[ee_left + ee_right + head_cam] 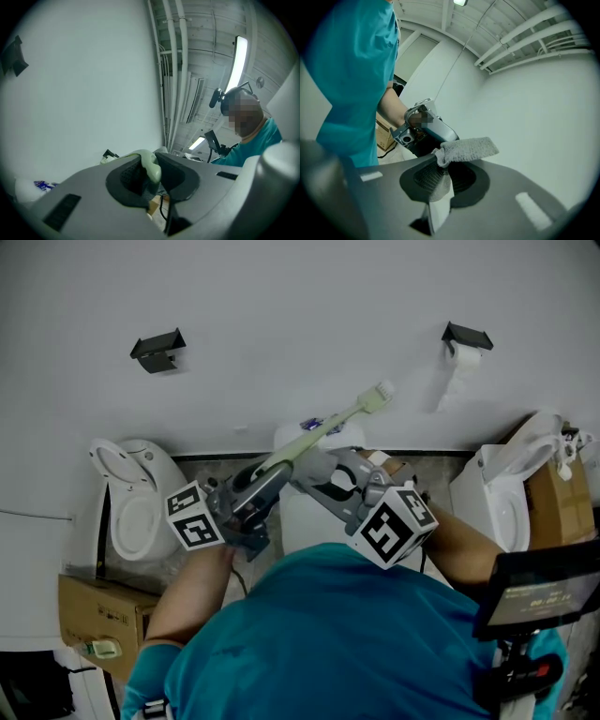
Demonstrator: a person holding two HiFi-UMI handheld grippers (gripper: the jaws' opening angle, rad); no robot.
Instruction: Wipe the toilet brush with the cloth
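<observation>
One toilet brush (330,426), upper centre of head view, handle pinched in left tool (149,172). One grey cloth (466,149) pinched in right tool (440,164). Two black wall holders (157,350), upper left and upper right.

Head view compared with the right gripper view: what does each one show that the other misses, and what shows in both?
Only the head view: the toilet brush slanting up toward the wall from the left gripper, a toilet at left and another at right, and the toilet roll.

Only the right gripper view: the grey cloth pinched between the jaws of the right gripper, and the ceiling pipes.

Both: the two grippers and the person's teal shirt.
</observation>
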